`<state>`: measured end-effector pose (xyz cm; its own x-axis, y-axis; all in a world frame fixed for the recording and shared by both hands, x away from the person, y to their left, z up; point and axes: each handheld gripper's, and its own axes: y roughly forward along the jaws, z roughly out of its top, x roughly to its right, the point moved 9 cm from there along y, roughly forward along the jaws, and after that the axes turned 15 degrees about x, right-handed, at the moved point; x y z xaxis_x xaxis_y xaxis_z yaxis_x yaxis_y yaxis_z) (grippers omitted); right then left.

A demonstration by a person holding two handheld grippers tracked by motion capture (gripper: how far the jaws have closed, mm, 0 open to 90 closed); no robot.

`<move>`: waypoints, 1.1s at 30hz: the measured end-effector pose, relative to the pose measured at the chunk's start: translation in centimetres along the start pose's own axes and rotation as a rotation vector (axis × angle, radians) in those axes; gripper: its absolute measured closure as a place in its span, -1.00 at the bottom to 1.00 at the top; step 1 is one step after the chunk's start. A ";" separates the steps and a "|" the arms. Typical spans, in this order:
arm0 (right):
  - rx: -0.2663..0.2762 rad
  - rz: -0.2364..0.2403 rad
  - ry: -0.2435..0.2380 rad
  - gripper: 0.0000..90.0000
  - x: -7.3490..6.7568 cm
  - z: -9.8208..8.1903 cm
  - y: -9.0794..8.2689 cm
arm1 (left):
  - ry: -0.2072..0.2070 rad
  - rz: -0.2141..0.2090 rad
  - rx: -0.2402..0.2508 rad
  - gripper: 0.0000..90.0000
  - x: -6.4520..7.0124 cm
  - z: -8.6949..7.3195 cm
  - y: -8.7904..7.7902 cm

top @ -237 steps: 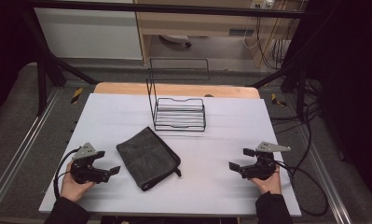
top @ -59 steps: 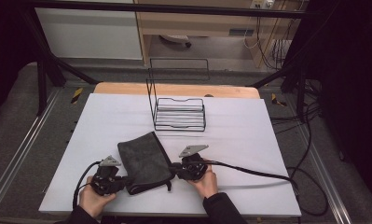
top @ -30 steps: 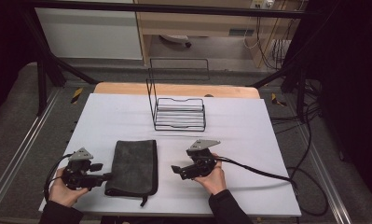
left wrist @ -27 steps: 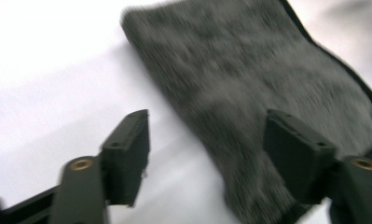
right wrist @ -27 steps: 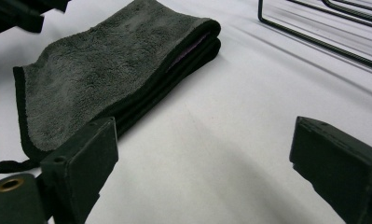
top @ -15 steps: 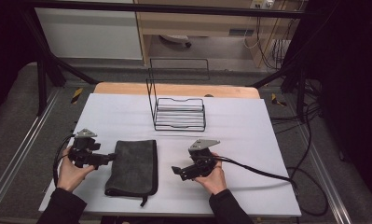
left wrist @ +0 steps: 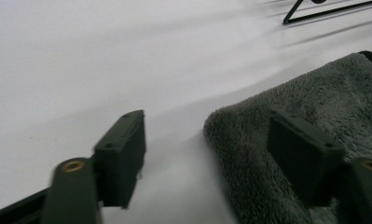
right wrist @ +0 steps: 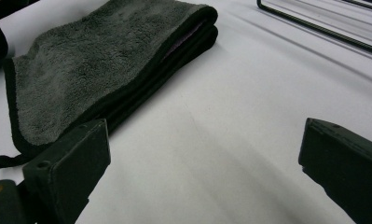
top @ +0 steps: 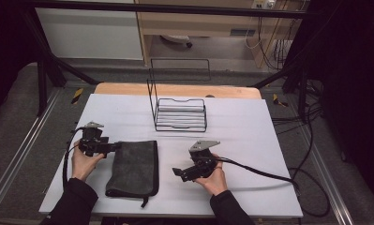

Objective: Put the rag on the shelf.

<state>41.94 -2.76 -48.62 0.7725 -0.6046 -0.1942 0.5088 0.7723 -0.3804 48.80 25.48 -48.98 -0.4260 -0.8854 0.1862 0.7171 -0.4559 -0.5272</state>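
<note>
Half a second ago the left tool (top: 110, 147) sat a little farther left, off the towel's edge; now it has come in to the far left corner of the towel (top: 134, 166), and its jaws have just been closing. In the left gripper view (left wrist: 207, 158) they still stand apart, one over bare table and one over the cloth, with the towel's corner between them and not pinched. The dark grey towel itself lies folded flat as before, near the front of the table, left of centre. The right tool (top: 179, 173) has not moved from its place just right of the towel; the right gripper view (right wrist: 202, 177) shows its jaws wide open over bare table, with the towel's thick folded edge (right wrist: 104, 70) off to one side and untouched.

The table (top: 250, 136) has a plain white top with a strip of wood along its far edge. A black wire rack (top: 181, 114) stands toward the back, at the middle. Black cables (top: 255, 171) trail from both tools, the right one running off to the right. Round the table the floor is grey, with black frame posts and pale cabinets behind.
</note>
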 end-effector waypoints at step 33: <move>0.080 -0.031 0.107 -0.55 -0.1 4.1 6.5 | -0.037 -0.023 -0.033 0.69 1.5 -1.9 1.0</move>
<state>46.70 3.14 -47.36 0.7134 -0.6423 -0.2803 0.5635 0.7635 -0.3154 47.87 23.87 -50.81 -0.4211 -0.8778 0.2283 0.6888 -0.4733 -0.5492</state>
